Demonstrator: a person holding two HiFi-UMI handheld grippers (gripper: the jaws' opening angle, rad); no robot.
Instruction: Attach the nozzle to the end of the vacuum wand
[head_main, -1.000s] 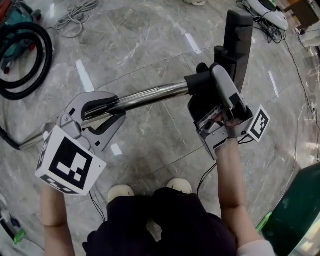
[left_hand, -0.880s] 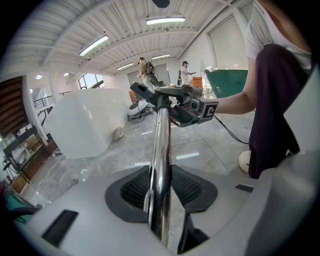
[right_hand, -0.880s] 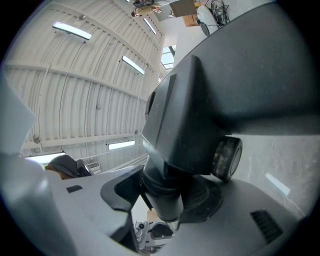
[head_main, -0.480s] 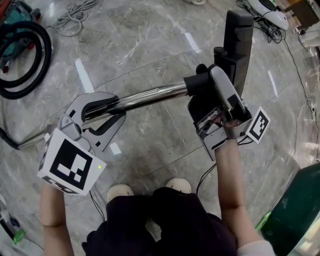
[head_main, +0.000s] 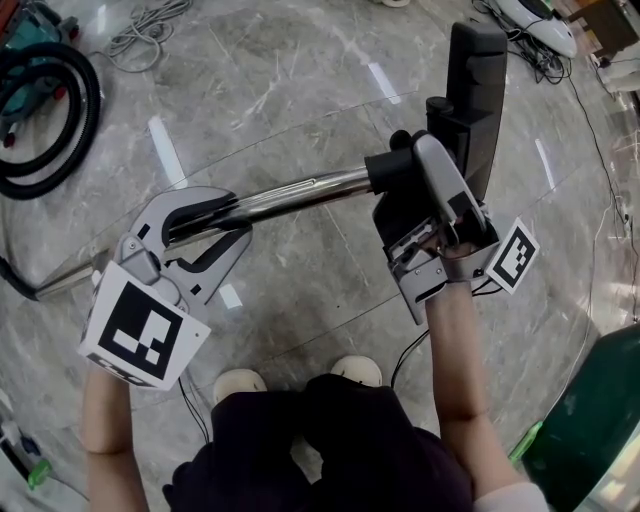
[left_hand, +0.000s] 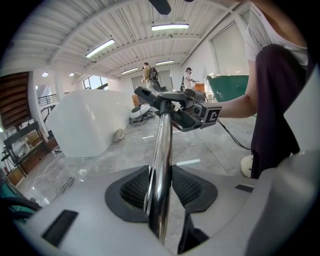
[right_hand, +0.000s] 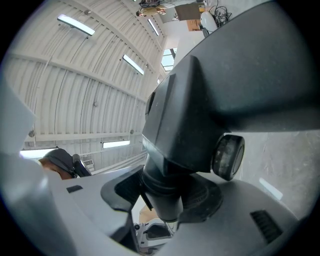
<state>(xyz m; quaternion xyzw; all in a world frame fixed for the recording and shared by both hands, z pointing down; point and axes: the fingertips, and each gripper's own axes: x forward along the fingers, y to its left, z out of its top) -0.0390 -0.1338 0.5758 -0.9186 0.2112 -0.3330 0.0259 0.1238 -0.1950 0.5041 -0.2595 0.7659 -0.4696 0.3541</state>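
Two pale shoes (head_main: 240, 384) stand nearest on the grey marble floor (head_main: 320, 290), with a green bin (head_main: 590, 420) at the near right. Just beyond them, the left hand-held gripper (head_main: 238, 218) is clenched on the chrome vacuum wand (head_main: 300, 192). In the left gripper view its ribbed pads (left_hand: 134, 187) press on both sides of the tube (left_hand: 161, 150), which runs away between them. From that grip the wand slants up and right across the floor. To the left it passes on toward the near left edge.

At the wand's right end sits the black nozzle (head_main: 476, 90). Its neck (head_main: 388, 170) meets the tube there, though how deep it sits cannot be told. The right hand-held gripper (head_main: 415, 170) grasps this neck. In the right gripper view the round neck (right_hand: 162, 197) is pinched between the pads, under the dark body and a small wheel (right_hand: 228, 156).

Farther left lie a coiled black hose (head_main: 55, 120) and a grey cord (head_main: 150, 25).
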